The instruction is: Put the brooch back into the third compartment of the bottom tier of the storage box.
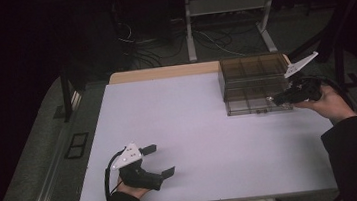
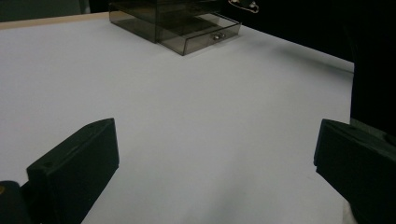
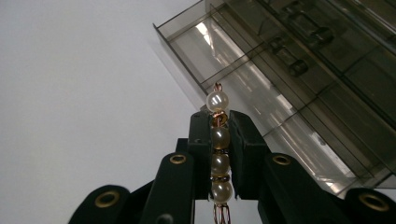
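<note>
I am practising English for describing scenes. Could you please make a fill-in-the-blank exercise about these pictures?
1. The right tongs are shut on a string of ____ beads.
2. The left tongs are ____ and hold nothing.
3. The bottom drawer of the smoky plastic drawer box is pulled ____.

Missing words: pearl; open; out

Black tools [image 1: 158, 159], grey plates, brass screws, dark sleeves

White tabletop [image 1: 194, 129] wide open across middle and left; only obstacle is the smoked drawer organizer [image 1: 252, 80] at far right, bottom drawer [image 2: 203, 35] pulled out.
</note>
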{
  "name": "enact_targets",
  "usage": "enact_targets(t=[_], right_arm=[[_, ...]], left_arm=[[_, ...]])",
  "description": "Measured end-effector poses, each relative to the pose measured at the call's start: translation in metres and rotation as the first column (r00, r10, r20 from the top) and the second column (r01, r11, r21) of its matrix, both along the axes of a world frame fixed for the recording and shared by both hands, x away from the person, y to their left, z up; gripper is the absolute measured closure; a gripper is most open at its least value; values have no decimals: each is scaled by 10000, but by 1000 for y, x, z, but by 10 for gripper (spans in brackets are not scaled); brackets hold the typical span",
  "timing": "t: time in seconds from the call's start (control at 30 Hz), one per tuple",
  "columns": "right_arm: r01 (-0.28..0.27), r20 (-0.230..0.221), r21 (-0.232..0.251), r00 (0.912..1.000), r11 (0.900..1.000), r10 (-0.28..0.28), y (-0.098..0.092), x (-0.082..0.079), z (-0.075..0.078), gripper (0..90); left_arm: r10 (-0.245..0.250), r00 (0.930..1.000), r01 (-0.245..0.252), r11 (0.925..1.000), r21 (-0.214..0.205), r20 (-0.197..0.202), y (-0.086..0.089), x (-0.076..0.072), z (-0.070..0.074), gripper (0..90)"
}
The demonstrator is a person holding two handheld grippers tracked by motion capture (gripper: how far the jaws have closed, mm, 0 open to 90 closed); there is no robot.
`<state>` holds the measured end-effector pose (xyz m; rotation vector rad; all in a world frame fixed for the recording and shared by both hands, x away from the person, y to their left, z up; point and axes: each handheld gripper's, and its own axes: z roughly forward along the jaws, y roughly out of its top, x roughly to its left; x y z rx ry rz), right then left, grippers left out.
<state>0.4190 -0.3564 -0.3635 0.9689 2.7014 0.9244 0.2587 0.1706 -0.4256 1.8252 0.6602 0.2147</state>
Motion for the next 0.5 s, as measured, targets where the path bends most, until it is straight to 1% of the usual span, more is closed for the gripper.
enact_targets(t=[0.3,0.5], right_arm=[[323,260,207,9991,9993,-329,-10,6,-1,792],[488,457,217,9977,9986,-497,-11,11,-1,791]], left_arm=[[-17,10000,17,10000,58,6,0,0,0,0],[-11,10000,11,10000,55,0,0,0,0,0]])
